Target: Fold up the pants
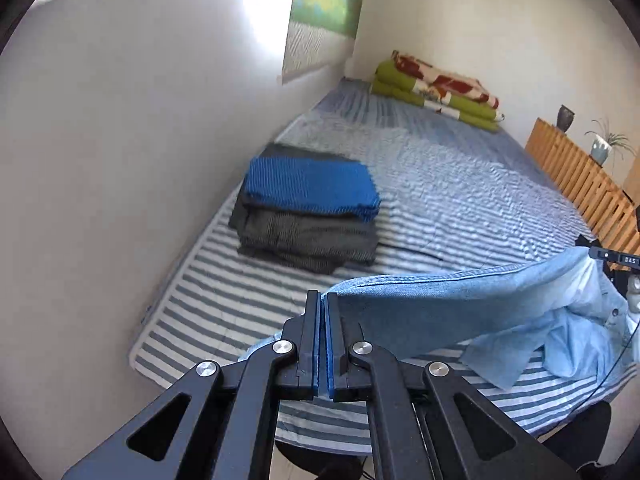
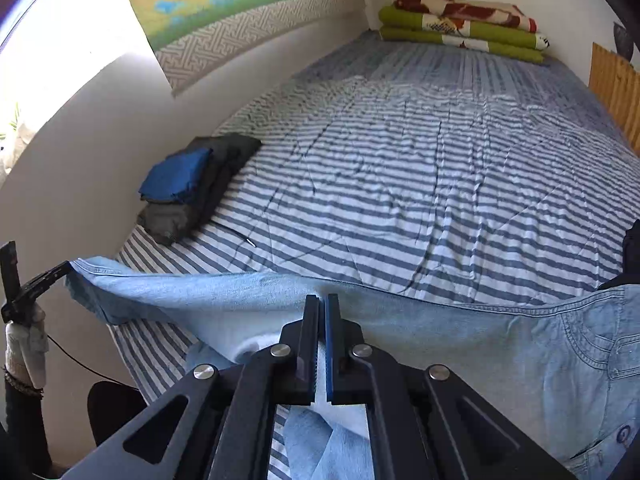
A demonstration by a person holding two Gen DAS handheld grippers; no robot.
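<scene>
Left wrist view: jeans (image 1: 440, 300) are pinched by the left gripper (image 1: 323, 300), lifted off the bed (image 1: 440, 184). The right gripper (image 2: 322, 304) is clamped on them too (mid-edge). Next, an even carry-over is judged needed.

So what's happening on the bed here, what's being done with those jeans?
A person is folding a pair of light blue jeans on the striped bed, with a hand-held claw in each hand. The left claw is shut on one edge of the denim, and the right claw is shut on the fabric further along, so the jeans hang stretched between them just above the sheet. A stack of folded clothes, blue on top of grey, already sits by the wall.
</scene>
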